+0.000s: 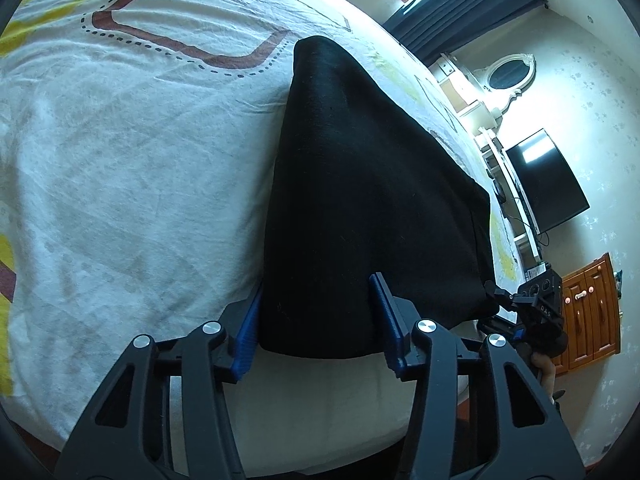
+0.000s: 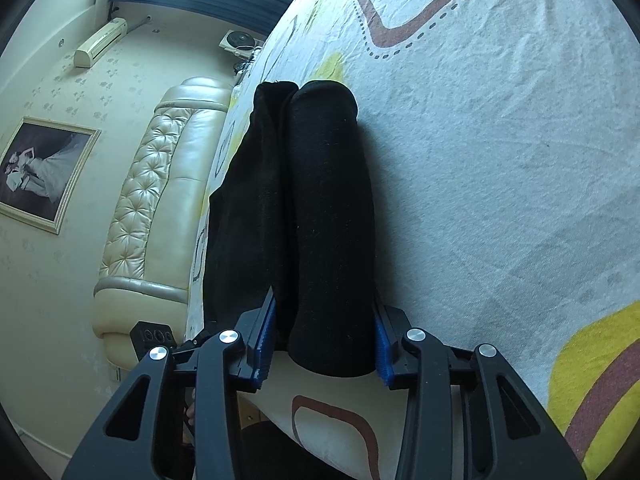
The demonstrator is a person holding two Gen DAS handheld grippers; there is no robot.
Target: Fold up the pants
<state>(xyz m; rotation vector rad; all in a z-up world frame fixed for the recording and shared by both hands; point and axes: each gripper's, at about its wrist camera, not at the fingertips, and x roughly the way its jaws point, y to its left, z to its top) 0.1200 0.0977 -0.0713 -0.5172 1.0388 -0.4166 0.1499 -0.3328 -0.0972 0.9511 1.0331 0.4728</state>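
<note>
Black pants (image 1: 360, 180) lie folded into a thick long bundle on the white patterned bed sheet (image 1: 140, 160), near the bed's edge. My left gripper (image 1: 316, 286) holds the near end of the bundle, its blue pads (image 1: 250, 332) against both sides of the cloth. In the right wrist view the pants (image 2: 328, 200) show as two rounded folds side by side. My right gripper (image 2: 325, 294) is shut on the right-hand fold, with the other fold just outside its left pad (image 2: 264, 336). The right gripper's body (image 1: 536, 300) also shows at the bundle's far corner.
The sheet (image 2: 500, 160) spreads wide beside the pants. A cream padded headboard (image 2: 160, 184) and a framed picture (image 2: 40, 172) stand past the bed edge. A dark screen (image 1: 548, 184), an orange wooden cabinet (image 1: 592, 312) and dark curtains (image 1: 460, 12) line the far wall.
</note>
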